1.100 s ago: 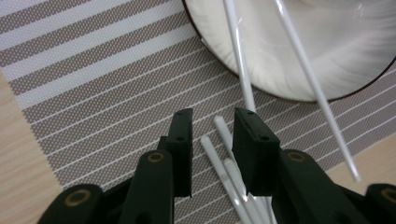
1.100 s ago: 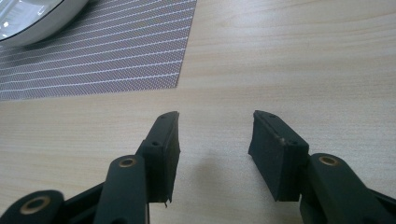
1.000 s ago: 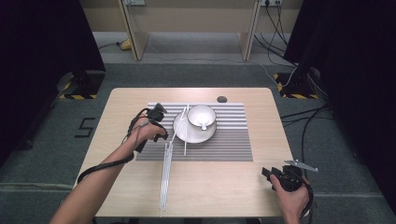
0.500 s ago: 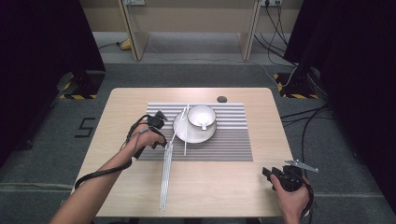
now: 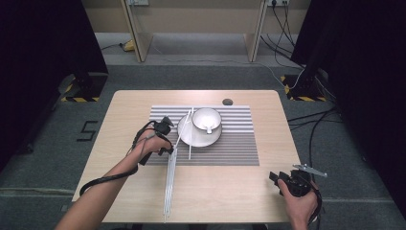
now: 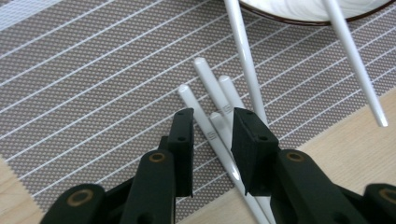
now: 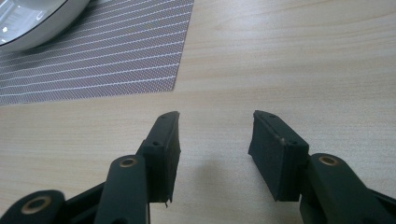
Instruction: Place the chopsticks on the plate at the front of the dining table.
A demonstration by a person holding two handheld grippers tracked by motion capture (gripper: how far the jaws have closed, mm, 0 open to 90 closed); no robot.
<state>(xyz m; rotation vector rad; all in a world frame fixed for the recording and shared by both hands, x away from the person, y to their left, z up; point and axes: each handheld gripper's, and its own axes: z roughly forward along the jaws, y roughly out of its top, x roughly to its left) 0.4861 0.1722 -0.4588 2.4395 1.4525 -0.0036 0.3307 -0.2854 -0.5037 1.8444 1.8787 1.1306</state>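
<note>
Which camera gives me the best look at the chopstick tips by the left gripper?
The left gripper view: the white chopstick tips lie close up on the striped placemat, just ahead of the left gripper, whose jaws straddle one stick. The high view shows the bundle whole but thin, with no detail. The right gripper view looks at bare table.

Left gripper (image 6: 212,128) jaws stand part-open; right gripper (image 7: 215,135) gapes wide.
</note>
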